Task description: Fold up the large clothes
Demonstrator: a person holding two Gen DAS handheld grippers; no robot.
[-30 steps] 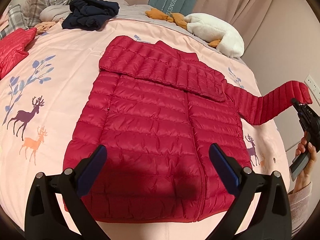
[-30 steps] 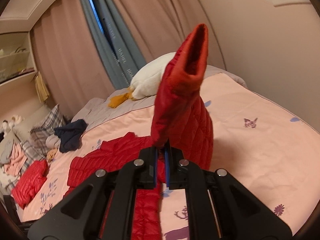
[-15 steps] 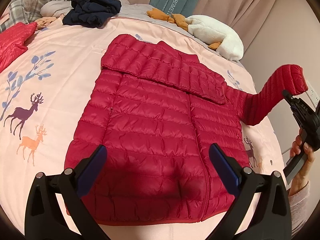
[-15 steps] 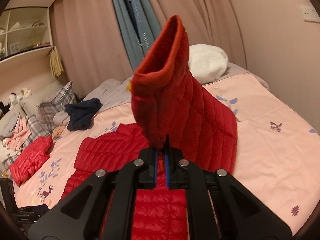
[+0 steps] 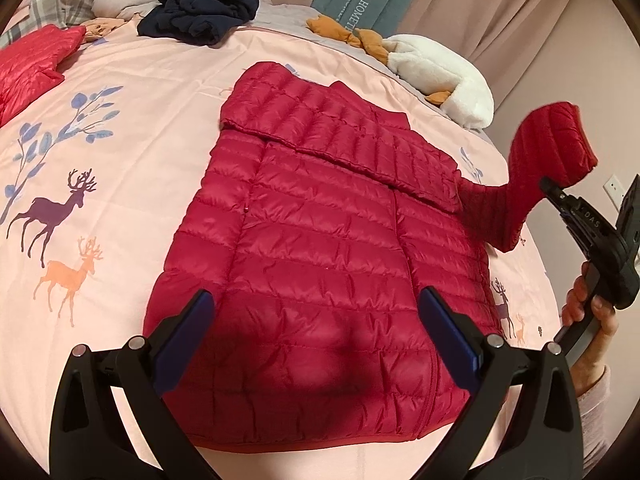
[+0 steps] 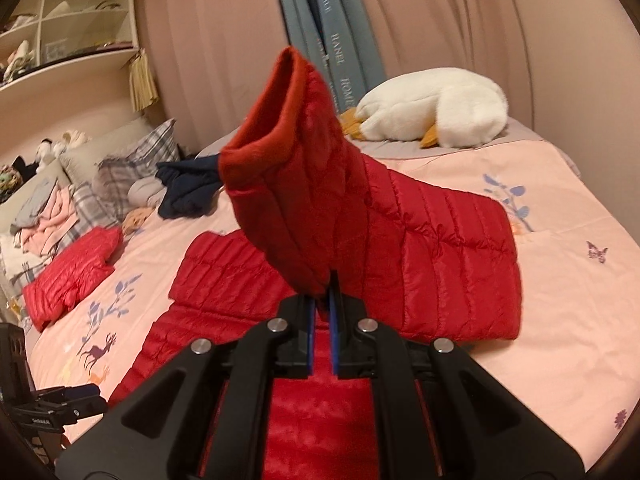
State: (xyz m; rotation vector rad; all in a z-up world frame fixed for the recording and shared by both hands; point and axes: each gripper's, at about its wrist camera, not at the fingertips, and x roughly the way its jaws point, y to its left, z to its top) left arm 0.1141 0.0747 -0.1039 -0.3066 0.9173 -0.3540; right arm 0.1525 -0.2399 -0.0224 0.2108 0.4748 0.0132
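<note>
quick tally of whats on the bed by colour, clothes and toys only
red: 2, the puffer jacket being folded and a second red jacket at the bed's edge
navy: 1, the crumpled garment
white: 1, the plush goose
total: 4
The pile by the pillows is too jumbled to count.

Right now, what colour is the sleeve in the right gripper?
Red, quilted; the sleeve shows best in the right wrist view, pinched in the right gripper.

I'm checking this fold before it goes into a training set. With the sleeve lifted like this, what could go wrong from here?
The right gripper pinches only a thin edge of the sleeve, near the cuff; slippery quilted fabric might slip out mid-swing. Pulling the sleeve could also drag the red jacket askew, since the left gripper hovers open, pinning nothing. The already folded sleeve might get disturbed.
</note>
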